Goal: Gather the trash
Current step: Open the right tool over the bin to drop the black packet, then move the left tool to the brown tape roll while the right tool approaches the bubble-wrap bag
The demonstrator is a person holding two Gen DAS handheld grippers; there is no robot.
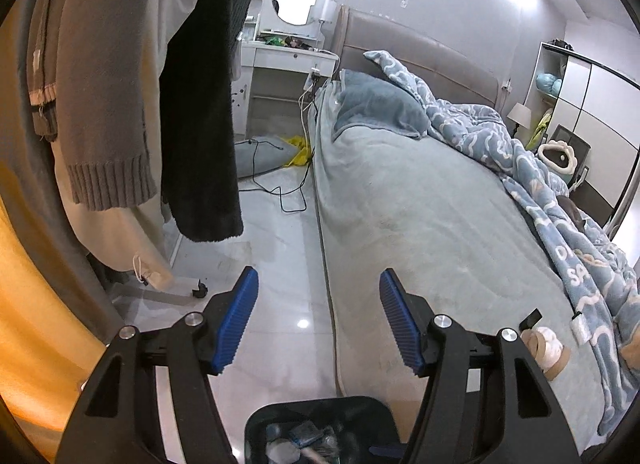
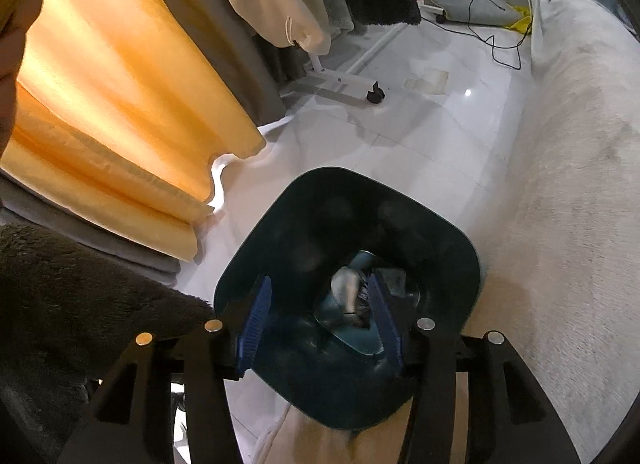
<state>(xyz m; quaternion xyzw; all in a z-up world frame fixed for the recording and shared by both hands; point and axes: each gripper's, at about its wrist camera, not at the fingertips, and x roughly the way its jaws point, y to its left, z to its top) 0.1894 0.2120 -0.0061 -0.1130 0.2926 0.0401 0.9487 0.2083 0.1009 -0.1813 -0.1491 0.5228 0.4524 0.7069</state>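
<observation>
White floor tiles (image 2: pixel 420 135) surround the dark trash bin (image 2: pixel 440 223), above whose mouth the right gripper (image 2: pixel 320 304) hangs, jaws apart and empty, so it should lift straight clear, while the left gripper (image 1: pixel 318 304), jaws apart over the tiles beyond the bin, holds nothing

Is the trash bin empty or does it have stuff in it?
Not empty. The right wrist view looks down into the dark bin; crumpled wrappers lie at its bottom.

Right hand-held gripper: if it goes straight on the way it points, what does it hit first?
Most likely the trash lying in the dark bin. The right hand-held gripper points down into the bin's open mouth, jaws open with nothing between them. Depth inside the bin is hard to judge.
</observation>
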